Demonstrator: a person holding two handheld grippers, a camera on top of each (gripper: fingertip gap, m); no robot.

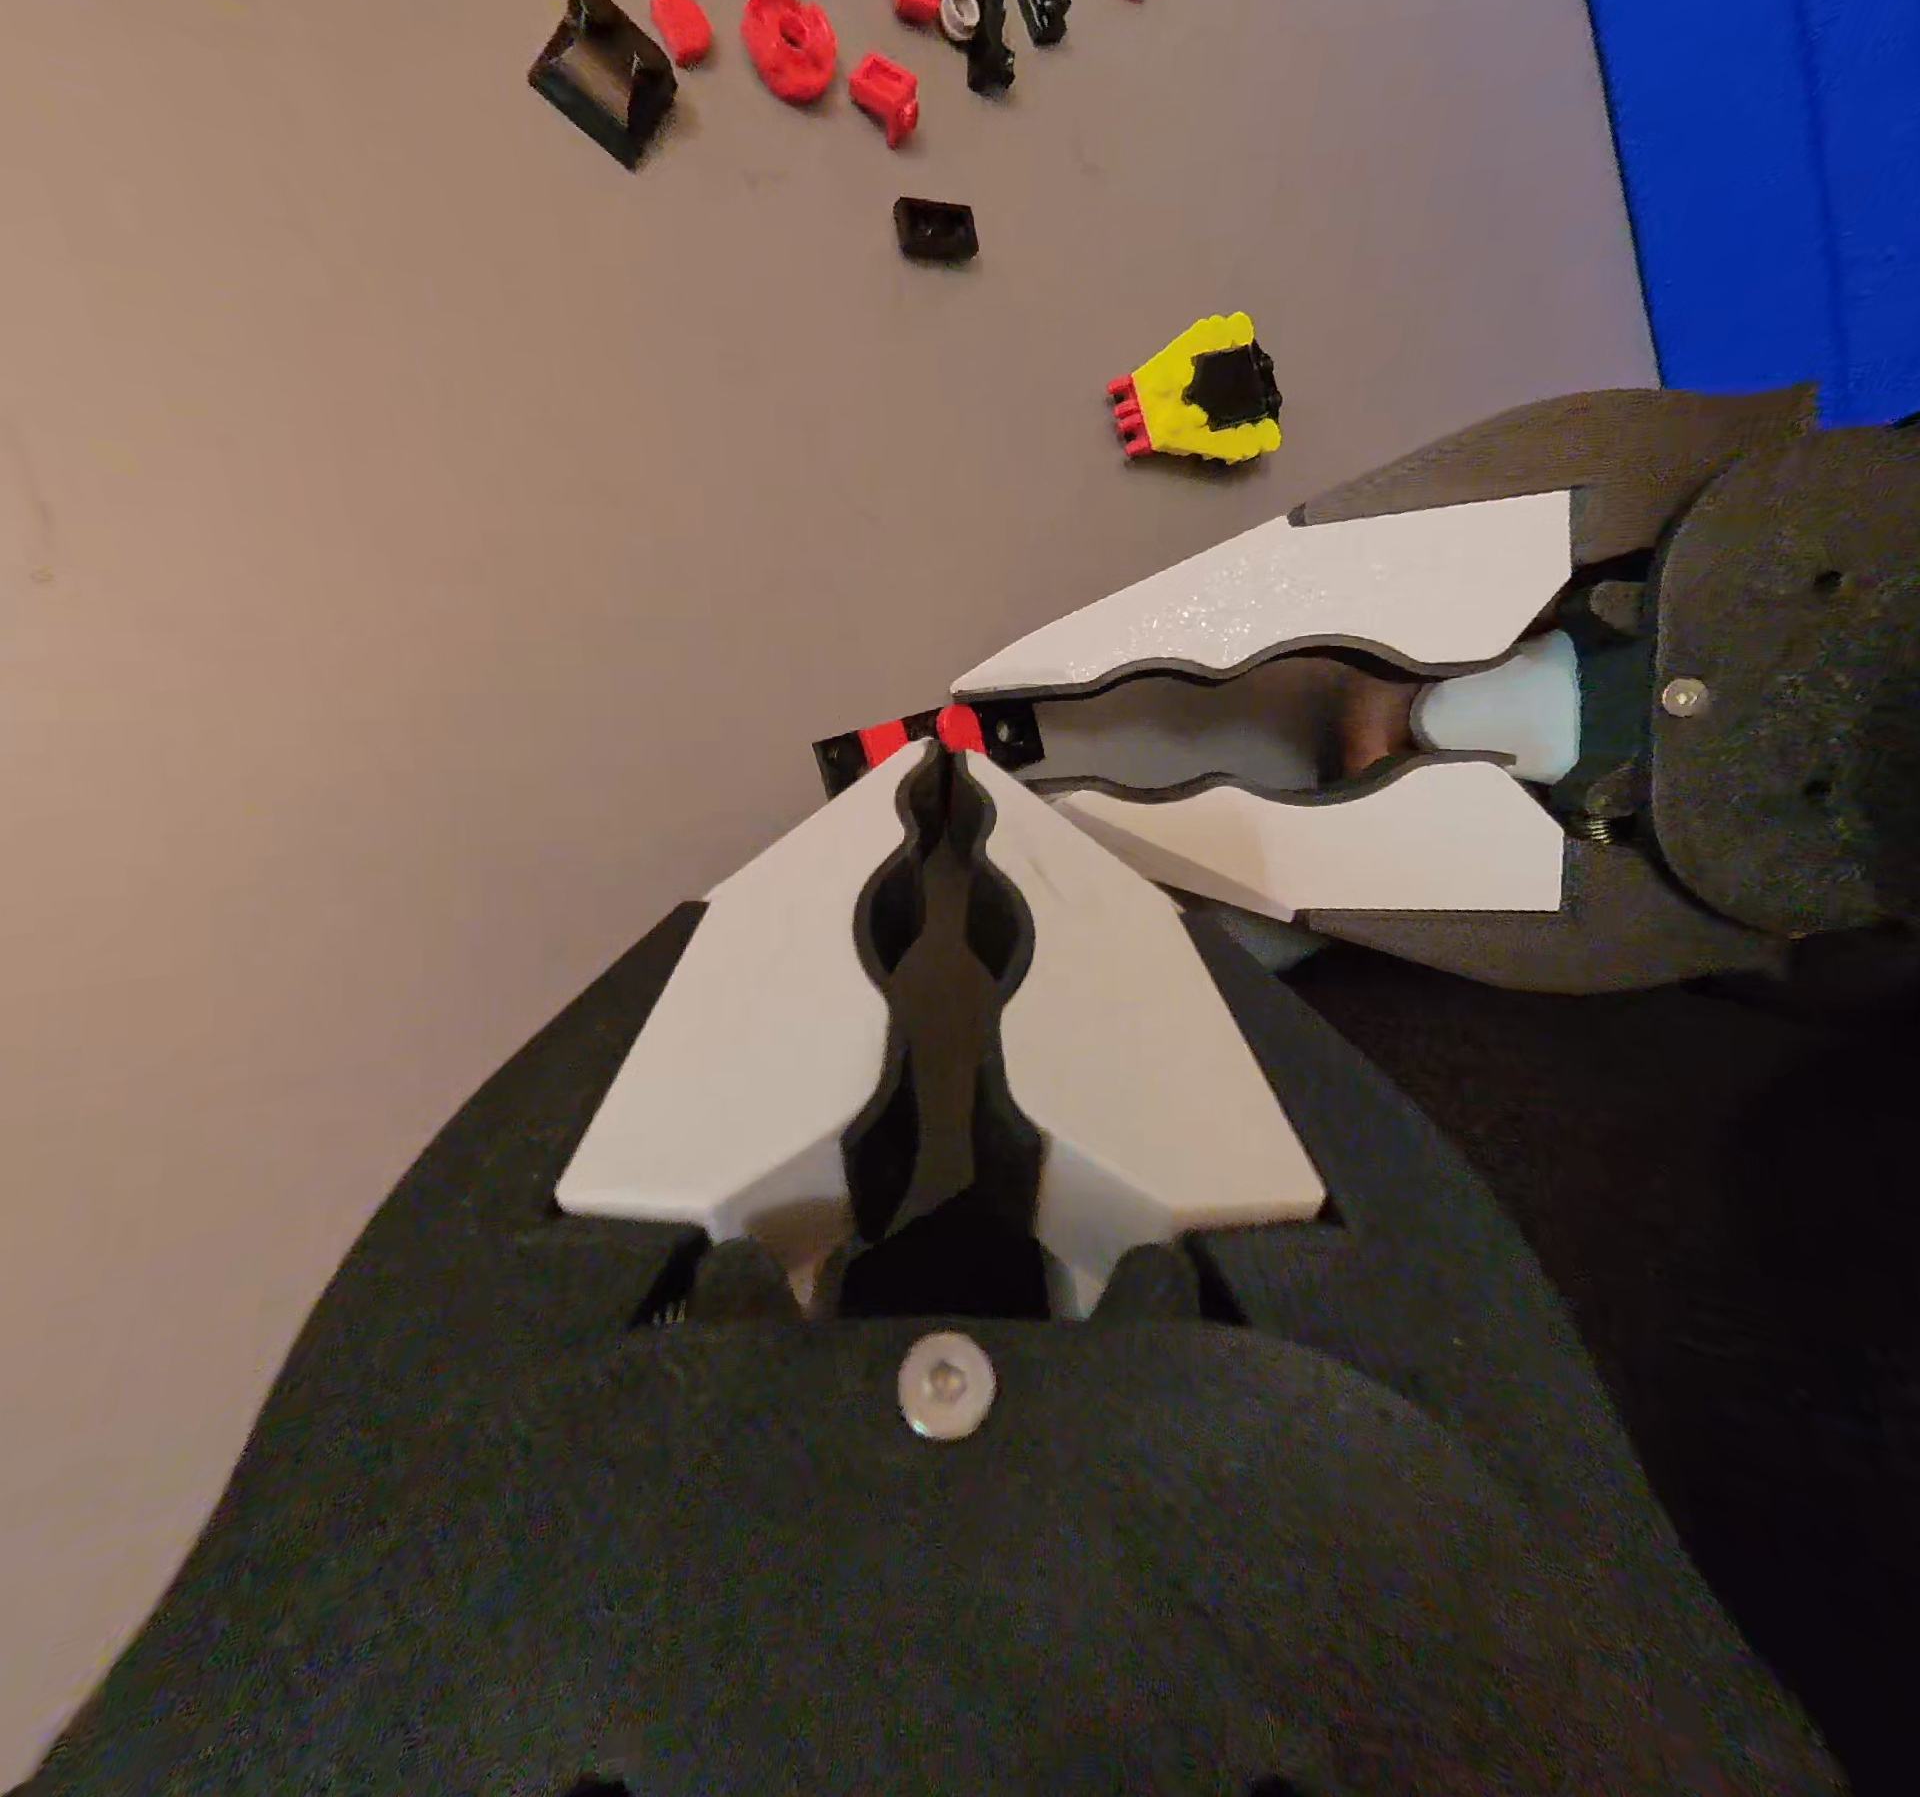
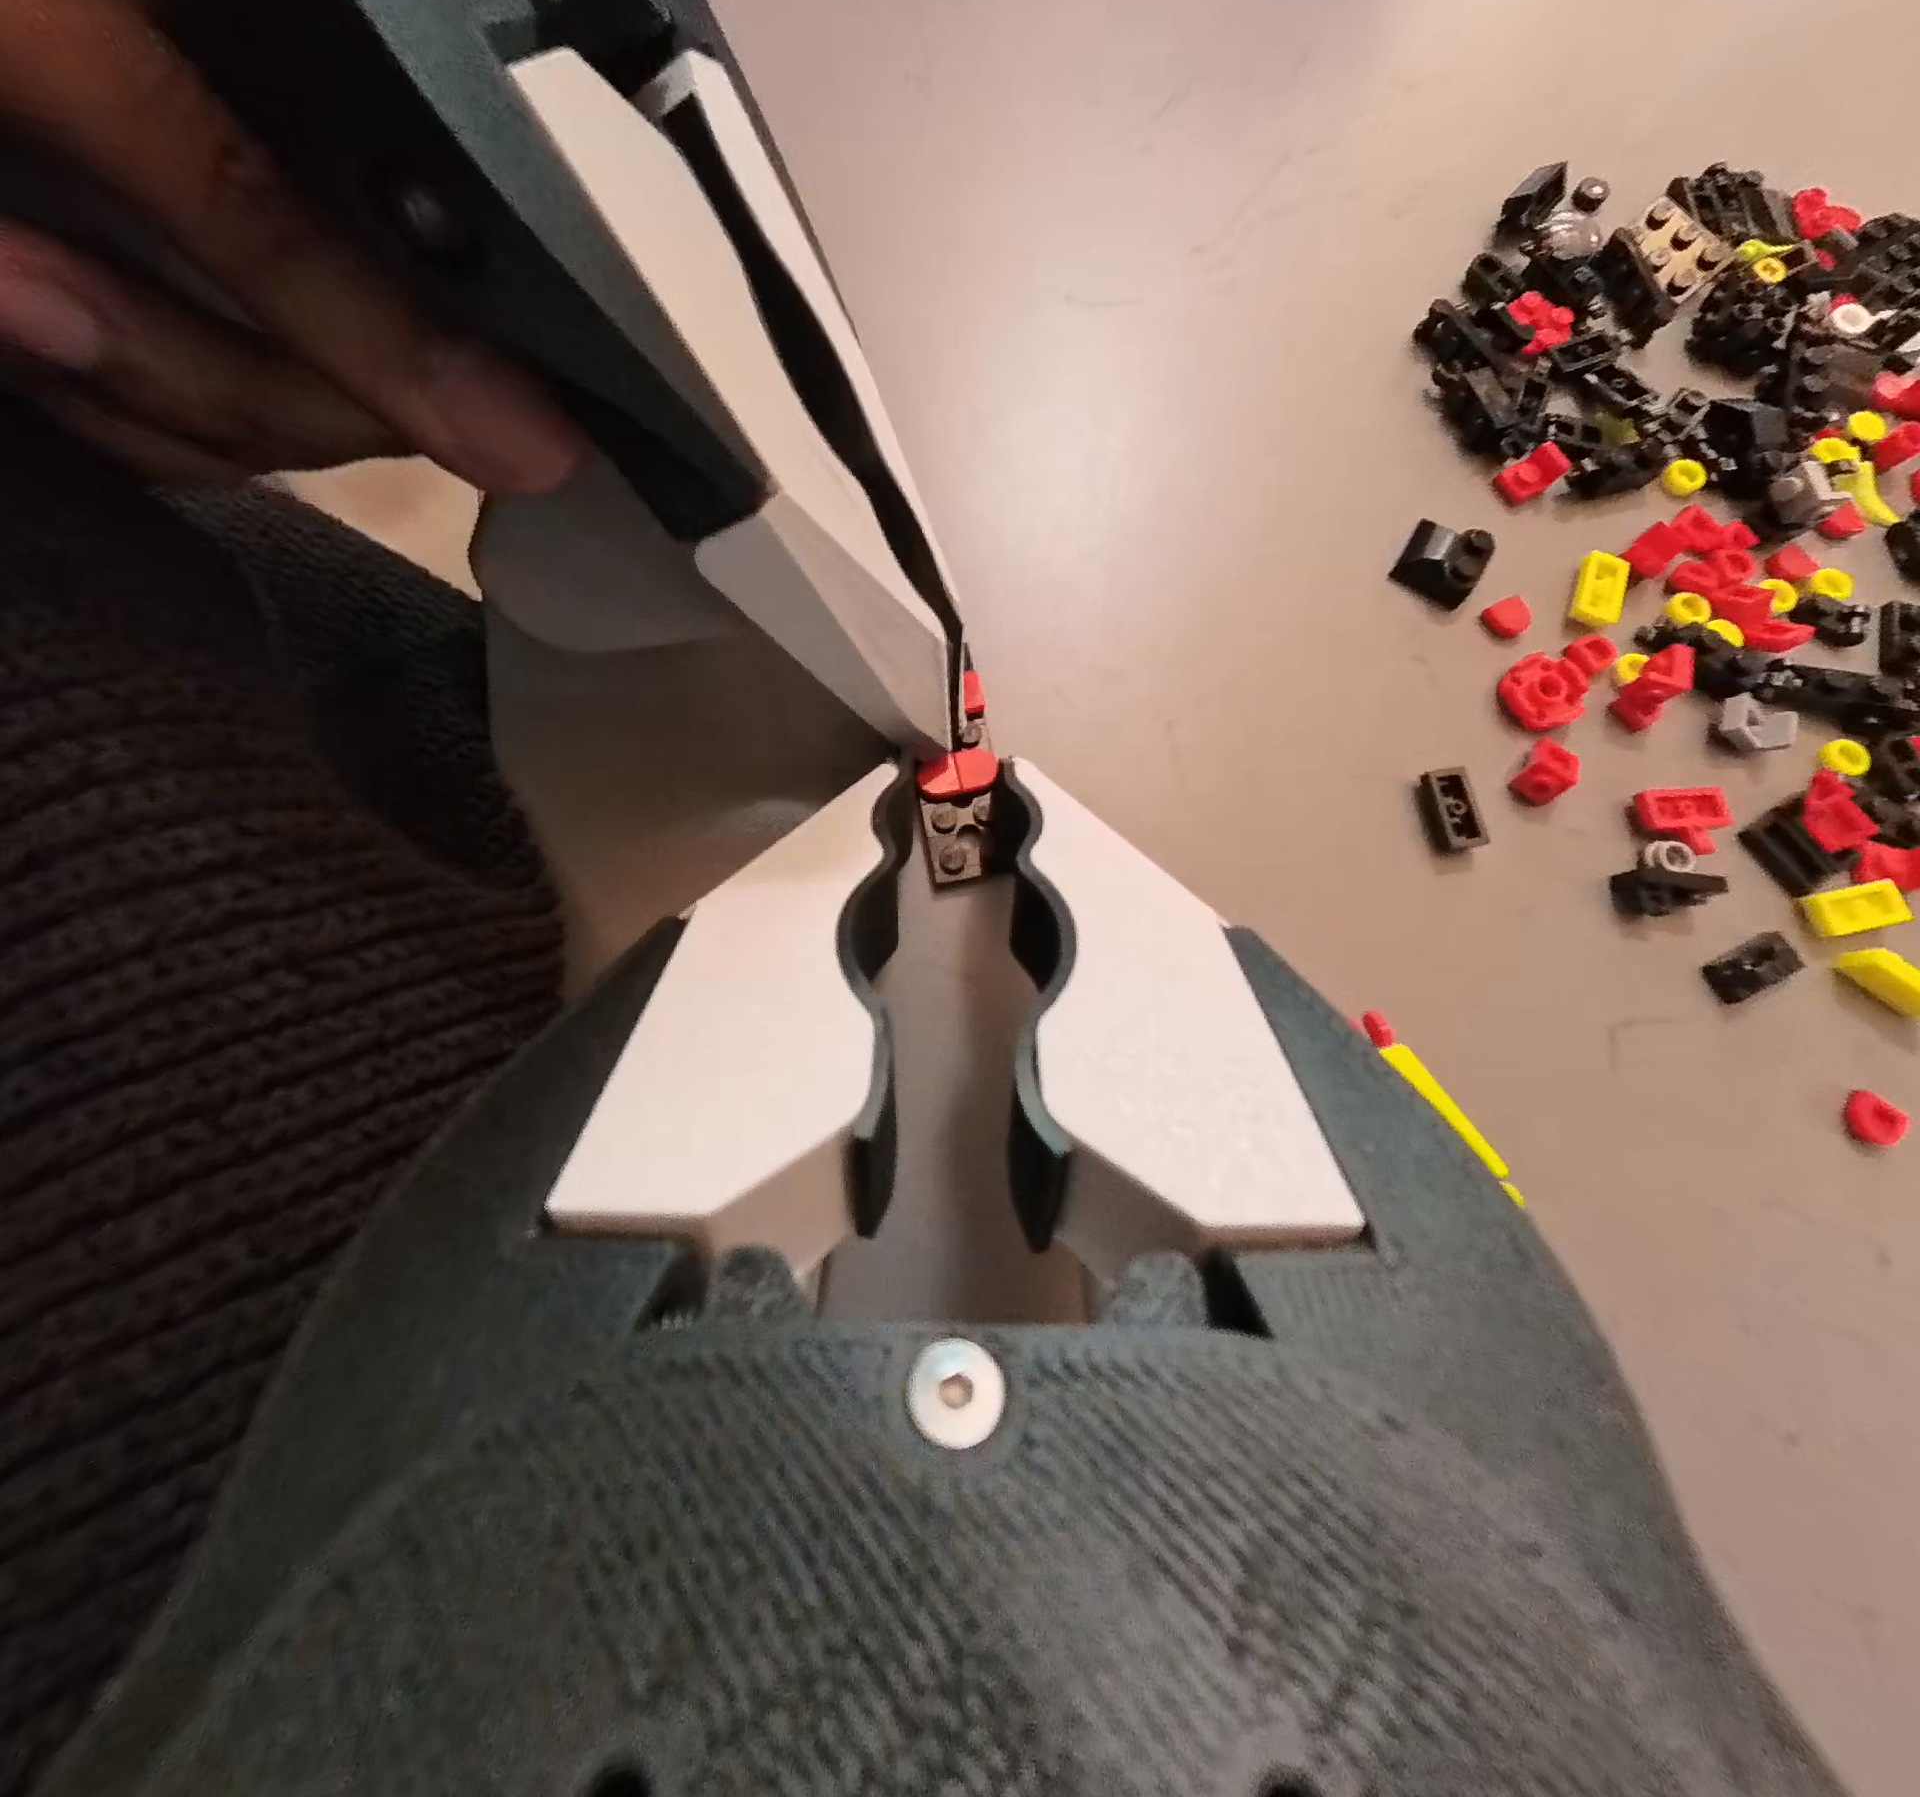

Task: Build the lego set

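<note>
My right gripper point(image 2: 957, 783) is shut on a small black studded plate point(image 2: 960, 845) and holds it above the table. The plate carries a red strip point(image 1: 883, 739) farther along. My left gripper point(image 1: 943, 756) is shut on a small red piece point(image 1: 958, 724) and holds it against the top of the plate, just ahead of the right fingertips. In the left wrist view the right gripper point(image 1: 1000, 737) comes in from the right. In the right wrist view the left gripper point(image 2: 958, 724) comes down from the upper left, and the red piece point(image 2: 956, 773) lies on the plate under its tips.
A yellow, black and red sub-assembly point(image 1: 1205, 391) lies on the grey table point(image 1: 416, 500). A pile of loose black, red and yellow pieces point(image 2: 1714, 500) lies beyond, also in the left wrist view point(image 1: 831, 12). A blue surface point(image 1: 1766, 137) borders the table. A person's hand point(image 2: 260, 293) holds the left gripper. Less than 4 cm separates the two grippers' tips.
</note>
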